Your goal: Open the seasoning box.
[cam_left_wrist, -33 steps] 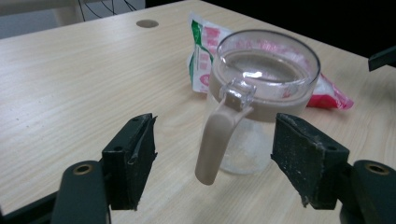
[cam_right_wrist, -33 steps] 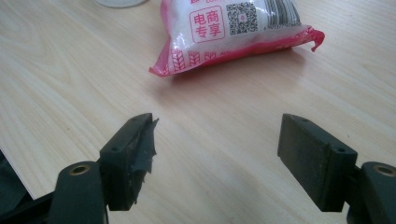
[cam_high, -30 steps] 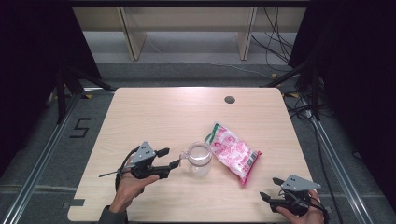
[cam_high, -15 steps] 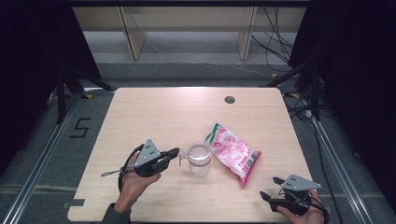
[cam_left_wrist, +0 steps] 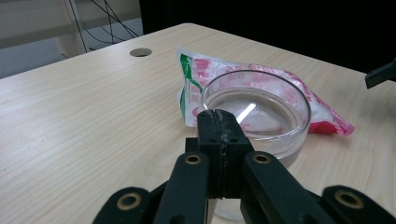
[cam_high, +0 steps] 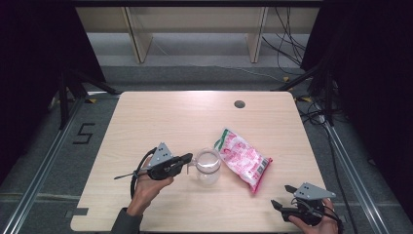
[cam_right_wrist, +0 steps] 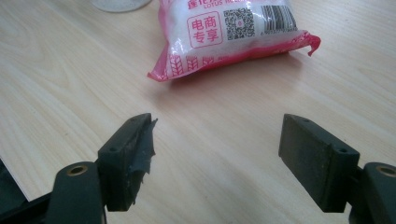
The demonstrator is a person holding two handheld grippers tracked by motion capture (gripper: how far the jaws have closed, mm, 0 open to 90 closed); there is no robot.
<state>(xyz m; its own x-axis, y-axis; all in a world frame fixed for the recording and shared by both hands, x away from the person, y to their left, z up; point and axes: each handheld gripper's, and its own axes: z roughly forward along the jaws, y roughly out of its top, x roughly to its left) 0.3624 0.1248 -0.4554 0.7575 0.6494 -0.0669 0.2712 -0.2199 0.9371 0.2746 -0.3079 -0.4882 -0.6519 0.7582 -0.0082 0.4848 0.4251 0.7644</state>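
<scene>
A clear glass cup (cam_high: 208, 165) with a small handle on its left stands at the table's front middle. My left gripper (cam_high: 187, 158) lies level beside it, jaws pressed together, tips right at the handle side. In the left gripper view the shut gripper (cam_left_wrist: 222, 116) meets the cup's (cam_left_wrist: 261, 107) near rim; whether the handle is pinched is hidden. A pink and white sealed packet (cam_high: 243, 158) lies flat just right of the cup. My right gripper (cam_high: 280, 195) rests open near the front right edge, with the packet's (cam_right_wrist: 233, 32) barcode end ahead of the gripper (cam_right_wrist: 217, 130).
The wooden table (cam_high: 160, 122) has a round cable hole (cam_high: 239, 104) at the back right. Beyond the table's far edge are shelf legs and loose cables on the floor. The right gripper's left pad (cam_right_wrist: 142, 144) has torn, frayed tape.
My left gripper has slid right until its tips reach the cup's handle side, and its jaws have come together. The right gripper has barely moved.
</scene>
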